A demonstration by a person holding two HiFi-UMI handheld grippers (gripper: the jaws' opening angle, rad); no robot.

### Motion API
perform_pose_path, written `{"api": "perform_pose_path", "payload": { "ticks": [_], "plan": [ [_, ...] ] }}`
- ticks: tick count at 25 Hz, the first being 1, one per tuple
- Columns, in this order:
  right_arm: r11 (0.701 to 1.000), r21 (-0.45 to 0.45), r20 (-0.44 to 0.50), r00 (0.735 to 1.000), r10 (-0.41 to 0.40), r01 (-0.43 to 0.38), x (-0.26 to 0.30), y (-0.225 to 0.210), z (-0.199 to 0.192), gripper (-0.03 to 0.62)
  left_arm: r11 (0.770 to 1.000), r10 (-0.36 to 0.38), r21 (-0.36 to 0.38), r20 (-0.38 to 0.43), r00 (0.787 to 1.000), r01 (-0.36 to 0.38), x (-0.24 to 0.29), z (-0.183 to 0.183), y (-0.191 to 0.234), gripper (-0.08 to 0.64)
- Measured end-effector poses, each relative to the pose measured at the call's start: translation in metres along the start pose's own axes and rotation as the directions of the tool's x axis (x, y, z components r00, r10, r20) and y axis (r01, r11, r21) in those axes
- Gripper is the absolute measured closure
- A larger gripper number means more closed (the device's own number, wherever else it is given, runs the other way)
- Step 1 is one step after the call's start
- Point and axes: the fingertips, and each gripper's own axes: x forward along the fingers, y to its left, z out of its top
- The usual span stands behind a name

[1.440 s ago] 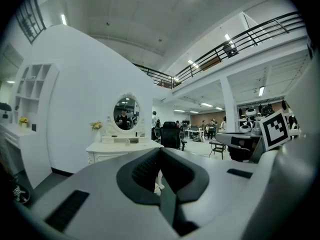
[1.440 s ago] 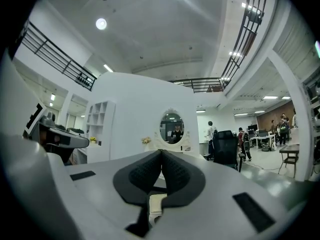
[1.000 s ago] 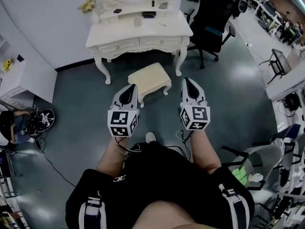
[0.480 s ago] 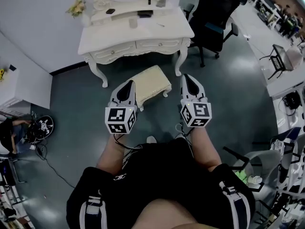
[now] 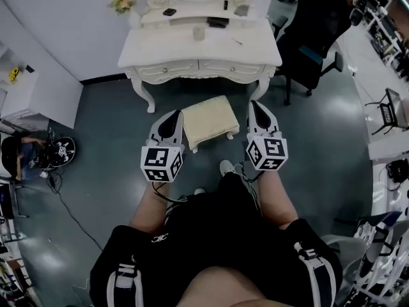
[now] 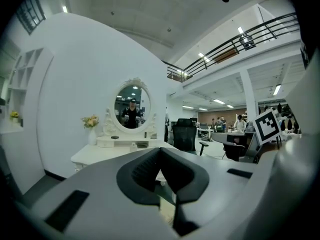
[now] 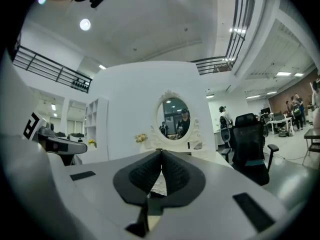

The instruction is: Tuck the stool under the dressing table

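Both grippers have advanced toward the dressing table (image 5: 166,48), and the stool (image 5: 209,121) now sits squarer to it.

Head view: the left gripper (image 5: 173,116) and right gripper (image 5: 255,105) flank the stool. It stands on the floor between the two pairs of fingers, just beside each; whether they touch it cannot be told. The dressing table's surface lies ahead of the fingers, with the stool's far edge near its front legs, not yet beneath.

Left gripper view: the fingers (image 6: 142,170) are clenched together on nothing, with the mirror (image 6: 132,107) ahead of them.

Right gripper view: its fingers (image 7: 145,173) are likewise pressed together and empty. The mirror is ahead and a black office chair (image 7: 247,144) stands to their right.
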Motion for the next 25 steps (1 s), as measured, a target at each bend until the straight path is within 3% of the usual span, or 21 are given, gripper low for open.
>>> {"api": "perform_pose_path", "payload": {
  "ticks": [7,12,17,25],
  "plan": [
    [0.992,-0.041,-0.024,0.992,0.12,-0.121,0.077,-0.049,0.001,0.577,0.993,0.115,0.011,-0.01,0.993,-0.115,0.067,0.009,0.01,0.543],
    [0.976,-0.048,-0.056,0.976,0.21,-0.213,0.13,-0.08,-0.013,0.577,0.983,0.182,-0.036,-0.019,0.983,-0.183,0.115,-0.001,0.023,0.543],
    [0.952,-0.045,-0.112,0.948,0.297,-0.304,0.171,-0.104,-0.04,0.577,0.966,0.244,-0.082,-0.04,0.969,-0.246,0.15,-0.025,0.033,0.543],
    [0.932,-0.028,-0.19,0.917,0.349,-0.361,0.203,-0.122,-0.107,0.577,0.948,0.29,-0.101,-0.11,0.951,-0.301,0.183,-0.085,0.049,0.543]
  ]
}}
